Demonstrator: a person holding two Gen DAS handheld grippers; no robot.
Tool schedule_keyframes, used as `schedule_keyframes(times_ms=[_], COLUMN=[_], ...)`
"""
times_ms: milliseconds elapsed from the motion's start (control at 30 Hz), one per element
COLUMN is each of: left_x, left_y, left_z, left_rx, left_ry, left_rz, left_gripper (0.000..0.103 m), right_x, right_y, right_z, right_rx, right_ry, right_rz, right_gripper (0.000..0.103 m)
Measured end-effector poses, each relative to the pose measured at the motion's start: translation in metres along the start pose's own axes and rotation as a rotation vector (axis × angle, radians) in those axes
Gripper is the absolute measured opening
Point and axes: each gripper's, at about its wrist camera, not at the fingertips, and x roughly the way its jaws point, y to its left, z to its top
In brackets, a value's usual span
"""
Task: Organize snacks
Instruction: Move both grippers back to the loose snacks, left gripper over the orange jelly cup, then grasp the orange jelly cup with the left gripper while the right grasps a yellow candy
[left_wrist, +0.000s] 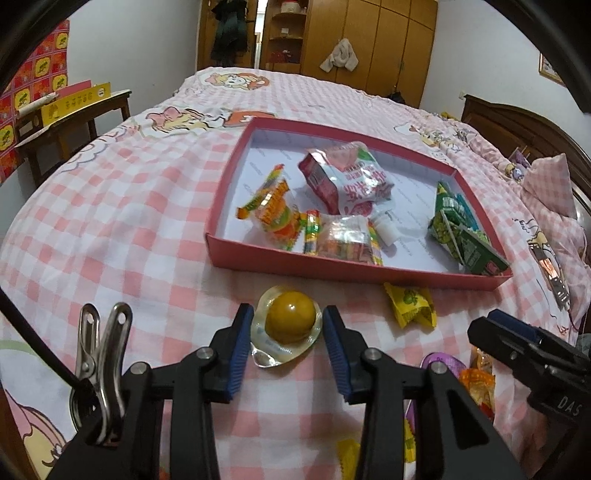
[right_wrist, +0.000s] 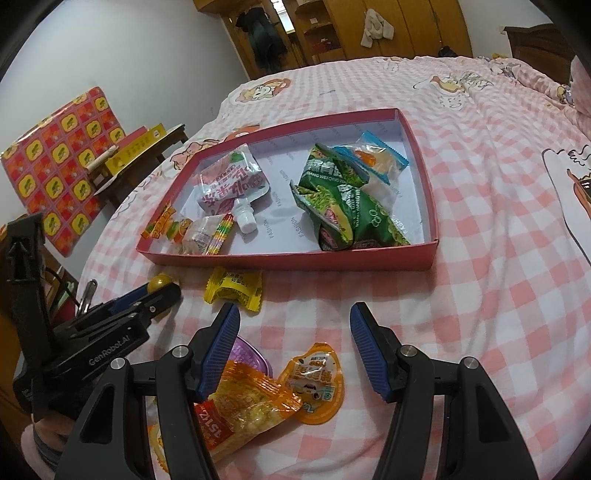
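A red tray with a white floor lies on the pink checked bed and holds several snack packs, among them a pink drink pouch and green packets. My left gripper is open, its blue pads on either side of a yellow jelly cup just in front of the tray. A yellow candy packet lies to its right. My right gripper is open and empty above an orange jelly cup and an orange snack bag. The tray lies beyond it.
A purple cup lies partly under the right gripper's left finger. A wooden table with yellow boxes stands left of the bed, beside a red patterned box. Wardrobes stand at the back. A metal clip hangs at the left gripper's side.
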Motion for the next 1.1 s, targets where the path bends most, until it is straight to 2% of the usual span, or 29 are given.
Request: schedule_keyframes(times_ms=[200, 433, 767, 1100], left_x=[-0.005, 0.003, 0.002, 0.002], left_y=[0.012, 0.028, 0.03, 0.031], left_z=[-0.001, -0.007, -0.012, -0.014], left_rx=[-0.037, -0.104, -0.11, -0.111], left_ry=[-0.012, 0.004, -0.011, -0.017], left_rz=[0.028, -0.006, -0.024, -0.03], left_gripper=[0.041, 0.041, 0.041, 0.041], right_x=[0.005, 0.017, 0.049, 0.06], right_y=[0.012, 0.028, 0.049, 0.053], right_z=[0.002, 0.006, 0.017, 0.017], right_rx=[-0.033, -0.074, -0.087, -0.098], right_ry=[0.018, 0.053, 0.11, 0.091], right_rz=[-0.007, -0.006, -0.009, -0.044], right_gripper=[0.064, 0.064, 0.064, 0.064])
